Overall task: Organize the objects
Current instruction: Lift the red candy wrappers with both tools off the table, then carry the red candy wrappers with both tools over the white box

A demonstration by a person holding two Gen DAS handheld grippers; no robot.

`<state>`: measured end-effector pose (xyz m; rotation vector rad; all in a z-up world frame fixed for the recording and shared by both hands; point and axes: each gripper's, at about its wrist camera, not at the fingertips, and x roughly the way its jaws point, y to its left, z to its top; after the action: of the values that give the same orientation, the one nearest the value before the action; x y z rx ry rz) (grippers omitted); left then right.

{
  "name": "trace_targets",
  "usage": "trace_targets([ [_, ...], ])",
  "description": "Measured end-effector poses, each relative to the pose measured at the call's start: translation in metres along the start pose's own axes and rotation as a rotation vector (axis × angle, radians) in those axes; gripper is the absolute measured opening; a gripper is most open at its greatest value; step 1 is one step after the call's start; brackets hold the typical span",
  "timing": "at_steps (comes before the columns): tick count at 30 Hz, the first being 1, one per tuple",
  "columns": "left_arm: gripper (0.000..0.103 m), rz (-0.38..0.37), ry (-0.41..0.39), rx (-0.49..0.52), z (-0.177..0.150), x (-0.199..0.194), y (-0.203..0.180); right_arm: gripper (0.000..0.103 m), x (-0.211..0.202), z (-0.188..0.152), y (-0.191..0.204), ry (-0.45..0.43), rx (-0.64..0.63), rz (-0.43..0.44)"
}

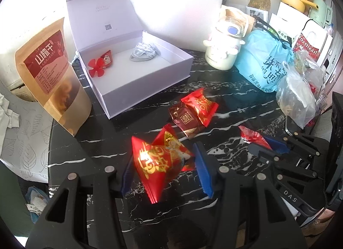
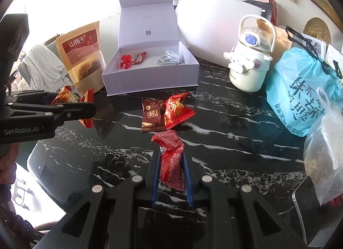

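Left gripper (image 1: 164,171): we have a red-gold packet (image 1: 158,163) between our blue pads, jaws about half apart, clamped on its puffed sides. From the right wrist view we see this same gripper (image 2: 70,107) side-on, the packet (image 2: 68,98) pinched and lifted clear of the table.

Right gripper (image 2: 171,171): fingers drawn close, nearly parallel, squeezing a crinkled red candy (image 2: 171,163); its twisted top pokes out past our fingertips. In the left view it shows at far right (image 1: 268,141), the candy (image 1: 250,135) sticking out ahead.

Table (image 2: 235,141): black marble with white veins, and we hold both catches above it.

Loose sweets: a brown packet (image 2: 151,118) and a red packet (image 2: 176,109) lie touching, mid-table, between our grippers and the box.

Box (image 2: 150,81): white, lid standing open at the back. Inside we see a red flower (image 2: 125,60) at the left, a small red packet (image 2: 139,58) just beside it, and a coiled white cable (image 2: 169,58) to the right.

Pouch (image 2: 82,56): kraft paper, red label, standing upright just left of the box.

Bottle (image 2: 248,62): white, cartoon figure on the front, upright to the right of the box.

Blue bag (image 2: 300,90): beyond the bottle at the right edge, a clear plastic bag (image 2: 323,154) in front of it.
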<state>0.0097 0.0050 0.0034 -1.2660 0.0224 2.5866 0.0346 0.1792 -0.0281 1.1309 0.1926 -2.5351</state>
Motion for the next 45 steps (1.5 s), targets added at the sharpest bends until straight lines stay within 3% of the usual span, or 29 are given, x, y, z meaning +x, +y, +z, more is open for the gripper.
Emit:
trace_targets([
  [7, 0.049, -0.02, 0.026, -0.036, 0.009, 0.011, 0.003, 0.019, 0.005, 0.01, -0.003, 0.008, -0.003, 0.02],
  [30, 0.049, 0.105, 0.001, -0.06, 0.073, 0.031, 0.025, 0.019, 0.04, 0.076, -0.012, 0.002, -0.108, 0.085],
  [45, 0.049, 0.142, -0.016, -0.073, 0.116, 0.05, 0.045, 0.019, 0.071, 0.128, -0.022, -0.015, -0.139, 0.166],
])
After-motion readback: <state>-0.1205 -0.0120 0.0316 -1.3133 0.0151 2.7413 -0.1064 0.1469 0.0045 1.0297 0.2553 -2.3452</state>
